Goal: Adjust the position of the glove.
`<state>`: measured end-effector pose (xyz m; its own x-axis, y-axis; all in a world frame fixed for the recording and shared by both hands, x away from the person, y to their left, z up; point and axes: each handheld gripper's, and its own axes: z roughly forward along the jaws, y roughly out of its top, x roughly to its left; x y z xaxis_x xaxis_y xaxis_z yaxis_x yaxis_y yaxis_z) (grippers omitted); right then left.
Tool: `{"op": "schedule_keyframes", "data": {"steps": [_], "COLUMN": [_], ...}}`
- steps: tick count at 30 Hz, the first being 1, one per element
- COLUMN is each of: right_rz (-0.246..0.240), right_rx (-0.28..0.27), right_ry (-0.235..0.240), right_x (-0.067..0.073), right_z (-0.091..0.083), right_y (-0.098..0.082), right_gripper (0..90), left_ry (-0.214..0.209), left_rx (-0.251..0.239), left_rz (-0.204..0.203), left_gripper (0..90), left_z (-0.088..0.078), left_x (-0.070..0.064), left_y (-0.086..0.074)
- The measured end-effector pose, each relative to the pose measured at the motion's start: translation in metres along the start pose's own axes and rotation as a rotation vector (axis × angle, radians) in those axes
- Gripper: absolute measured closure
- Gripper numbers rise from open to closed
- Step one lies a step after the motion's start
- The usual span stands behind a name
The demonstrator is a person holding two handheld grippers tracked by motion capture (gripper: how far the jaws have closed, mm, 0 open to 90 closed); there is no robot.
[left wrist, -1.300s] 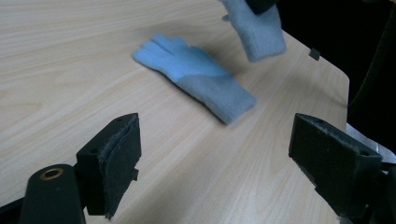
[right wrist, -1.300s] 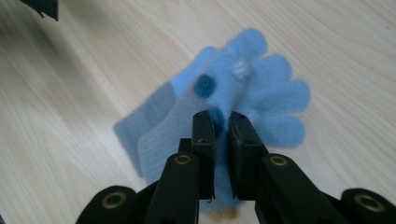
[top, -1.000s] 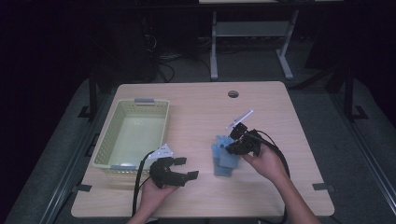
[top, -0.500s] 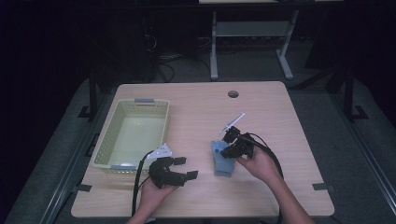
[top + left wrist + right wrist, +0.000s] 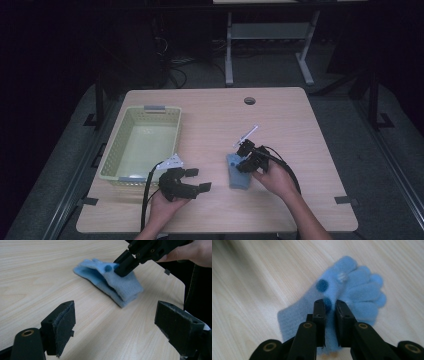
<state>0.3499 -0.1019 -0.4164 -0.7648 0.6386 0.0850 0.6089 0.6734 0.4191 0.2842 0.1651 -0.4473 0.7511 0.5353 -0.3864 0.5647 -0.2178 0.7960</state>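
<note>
A: Step in hand, as I read it: the right gripper (image 5: 329, 305) is setting the blue glove (image 5: 347, 296) down on the table (image 5: 210, 115), or just letting go. Its jaws stand nearly together with a narrow gap; a fold of fleece sits in that gap, but the pads look barely pressing, and they have just been opening a little. I would not call it a firm grip.

B: And the left gripper (image 5: 120, 322)?

A: Jaws wide apart, nothing between them, hovering at the near edge, just left of the glove and pointing at it.

B: Where does the glove lie?

A: Flat on the wood, near side, right of centre, well apart from the pale green basket (image 5: 125, 150) on the left, which looks empty.

B: Next move?

A: Judgement only: either release fully and lift clear, or re-pinch deeper and carry it left to the basket. The fleece is soft and folded double, so a shallow pinch could slip.

B: Surroundings?

A: Light wood-grain top with a cable hole (image 5: 249, 100) at the far edge. The room is dark, with a metal stand (image 5: 270, 45) beyond the table.
</note>
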Motion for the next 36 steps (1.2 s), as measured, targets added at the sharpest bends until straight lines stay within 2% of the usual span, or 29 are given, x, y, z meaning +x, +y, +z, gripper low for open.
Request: {"op": "schedule_keyframes", "data": {"steps": [7, 11, 14, 17, 20, 25, 30, 36], "right_rz": [0.013, 0.031, 0.037, 0.049, 0.055, 0.053, 0.063, 0.098], "right_rx": [0.000, -0.007, -0.025, -0.052, -0.073, -0.069, -0.052, -0.094], "right_ry": [0.005, -0.002, -0.004, -0.004, -0.009, -0.008, 0.007, 0.041], "right_x": [-0.002, -0.004, -0.005, -0.005, -0.006, -0.004, -0.004, -0.008], "right_z": [0.008, 0.011, 0.008, 0.004, 0.003, 0.009, 0.022, 0.013], "right_y": [-0.003, -0.005, -0.005, -0.005, -0.005, -0.002, -0.003, -0.008], "right_gripper": [75.9, 67.9, 65.6, 66.0, 71.3, 79.0, 78.4, 69.7], "left_ry": [0.004, 0.004, 0.003, 0.001, 0.000, 0.000, 0.000, -0.006], "left_rx": [0.008, 0.009, 0.012, 0.013, 0.014, 0.016, 0.030, 0.048], "left_rz": [0.002, 0.002, 0.005, -0.002, -0.002, -0.006, -0.007, -0.005], "left_gripper": [16.6, 16.5, 16.5, 16.5, 16.5, 16.6, 16.6, 17.0], "left_z": [0.001, 0.001, 0.001, 0.002, 0.002, 0.002, 0.004, 0.007], "left_x": [0.001, 0.001, 0.001, 0.001, 0.000, 0.000, -0.001, -0.003], "left_y": [0.000, 0.000, -0.001, -0.001, -0.001, -0.001, -0.002, -0.001]}}
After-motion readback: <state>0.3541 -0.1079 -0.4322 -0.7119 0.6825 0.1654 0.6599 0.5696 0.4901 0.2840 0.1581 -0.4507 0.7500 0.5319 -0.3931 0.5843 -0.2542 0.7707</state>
